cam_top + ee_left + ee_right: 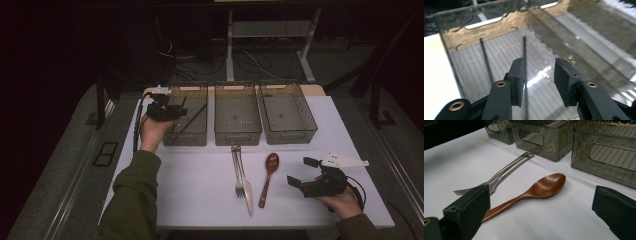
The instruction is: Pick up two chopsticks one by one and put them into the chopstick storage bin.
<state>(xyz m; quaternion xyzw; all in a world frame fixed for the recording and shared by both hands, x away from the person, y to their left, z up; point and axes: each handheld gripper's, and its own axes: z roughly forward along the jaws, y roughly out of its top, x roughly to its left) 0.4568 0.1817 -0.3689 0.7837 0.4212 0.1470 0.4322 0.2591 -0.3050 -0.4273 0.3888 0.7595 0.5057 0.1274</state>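
Observation:
My left gripper (175, 111) hovers over the left clear bin (186, 136) at the back of the table. In the left gripper view its jaws (539, 80) stand apart and press on nothing. One thin black chopstick (524, 47) lies on the bin floor close by the left pad, and a second chopstick (486, 60) lies further left. My right gripper (301, 171) rests low at the table's right front, open wide (544, 211). A brown wooden spoon (267, 177) (544, 186) lies just left of it. A metal fork (237, 172) (506, 171) and knife (246, 190) lie side by side beyond.
A middle bin (237, 137) and a right bin (290, 136) stand in a row with the left one on the white tabletop (195, 195). Their walls (541, 142) rise beyond the cutlery. Dark floor, cables and a desk frame lie behind.

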